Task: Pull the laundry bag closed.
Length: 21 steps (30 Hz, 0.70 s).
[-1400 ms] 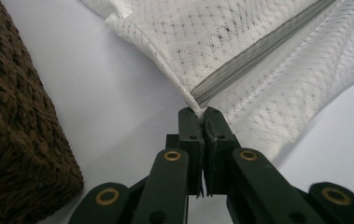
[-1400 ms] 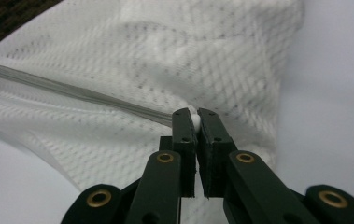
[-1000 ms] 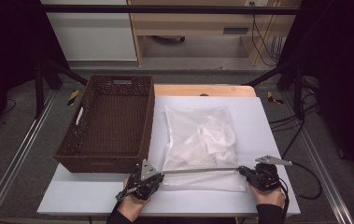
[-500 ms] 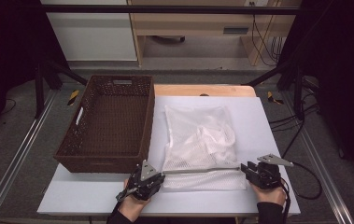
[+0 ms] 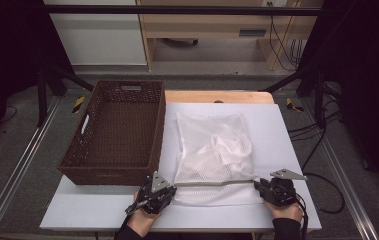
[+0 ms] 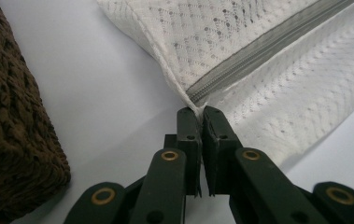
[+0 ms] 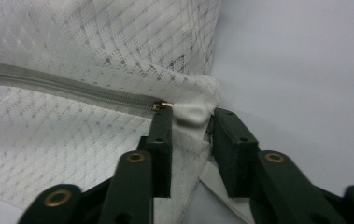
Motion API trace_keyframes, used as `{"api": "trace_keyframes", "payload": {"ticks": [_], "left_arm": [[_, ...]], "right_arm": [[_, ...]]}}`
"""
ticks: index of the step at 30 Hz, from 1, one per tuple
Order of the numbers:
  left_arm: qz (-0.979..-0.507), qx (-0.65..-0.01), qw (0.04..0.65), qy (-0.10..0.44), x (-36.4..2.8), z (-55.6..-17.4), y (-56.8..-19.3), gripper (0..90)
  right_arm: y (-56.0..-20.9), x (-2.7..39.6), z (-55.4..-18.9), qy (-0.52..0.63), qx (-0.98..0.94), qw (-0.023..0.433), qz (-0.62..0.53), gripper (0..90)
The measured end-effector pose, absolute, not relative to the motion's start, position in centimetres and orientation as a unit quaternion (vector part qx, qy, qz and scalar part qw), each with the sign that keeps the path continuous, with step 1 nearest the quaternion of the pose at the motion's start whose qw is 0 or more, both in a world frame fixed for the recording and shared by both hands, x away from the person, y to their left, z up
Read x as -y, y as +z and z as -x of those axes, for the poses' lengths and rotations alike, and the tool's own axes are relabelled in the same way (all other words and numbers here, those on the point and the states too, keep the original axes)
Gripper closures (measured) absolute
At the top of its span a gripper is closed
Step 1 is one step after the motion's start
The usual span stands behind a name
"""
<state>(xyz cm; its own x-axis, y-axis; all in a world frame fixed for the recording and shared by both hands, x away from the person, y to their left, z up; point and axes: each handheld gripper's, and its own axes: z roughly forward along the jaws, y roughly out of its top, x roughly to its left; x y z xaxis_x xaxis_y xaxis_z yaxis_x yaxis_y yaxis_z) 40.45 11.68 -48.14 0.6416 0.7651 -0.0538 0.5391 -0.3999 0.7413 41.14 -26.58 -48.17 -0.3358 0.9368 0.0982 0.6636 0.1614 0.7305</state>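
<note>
The left gripper (image 6: pixel 201 114) is pinching its fingers (image 6: pixel 187 135) tight on the corner of the white mesh laundry bag (image 5: pixel 215 155), right where the grey zipper (image 6: pixel 263 51) ends; those fingers have just been closing, after a brief loosening, with the fabric seam caught between them. At the zipper's other end the right gripper (image 7: pixel 189 116) has its fingers (image 7: pixel 161 135) around the bag's far corner. A puckered fold of white cloth sits between them beside the brass zipper pull (image 7: pixel 161 105), and they have just been narrowing as well, though a gap is still showing on the right side, so I cannot tell whether they are truly pressing the cloth yet.

From above, both hands are sitting at the near edge of the desk (image 5: pixel 287 125) much where they were a second ago, and the zipper is running taut and straight between them, the same as before. The bag is lying flat on the desk, just to the right of the empty brown wicker basket (image 5: pixel 114 135), with crumpled white cloth inside it.

My guess is that this is a re-gripping of both corners: the hold is being reset before the bag is lifted by its zippered edge.
</note>
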Motion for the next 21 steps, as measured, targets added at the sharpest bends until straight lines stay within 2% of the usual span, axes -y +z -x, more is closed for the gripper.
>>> {"api": "trace_keyframes", "payload": {"ticks": [1,3,11,13,16,21], "left_arm": [[-0.823,-0.396,0.377,0.150,-11.7,-40.4,-48.1,85.3],[-0.824,-0.396,0.378,0.150,-11.6,-40.3,-48.1,85.4],[-0.823,-0.391,0.384,0.151,-11.5,-40.1,-48.1,84.3],[-0.818,-0.393,0.394,0.145,-11.9,-40.3,-48.0,79.7],[-0.812,-0.389,0.409,0.149,-12.5,-40.3,-47.4,63.2],[-0.813,-0.366,0.425,0.155,-13.6,-39.8,-46.6,42.1]], "right_arm": [[-48.0,26.5,-41.1,0.344,-0.741,0.194,-0.543,83.5],[-47.9,26.6,-41.2,0.342,-0.741,0.187,-0.548,86.6],[-47.6,27.3,-41.7,0.345,-0.730,0.196,-0.557,86.2],[-47.8,27.2,-41.6,0.346,-0.733,0.200,-0.551,81.0],[-47.5,27.3,-41.3,0.368,-0.725,0.213,-0.543,63.4],[-46.6,27.8,-41.2,0.409,-0.707,0.225,-0.532,45.3]]}}
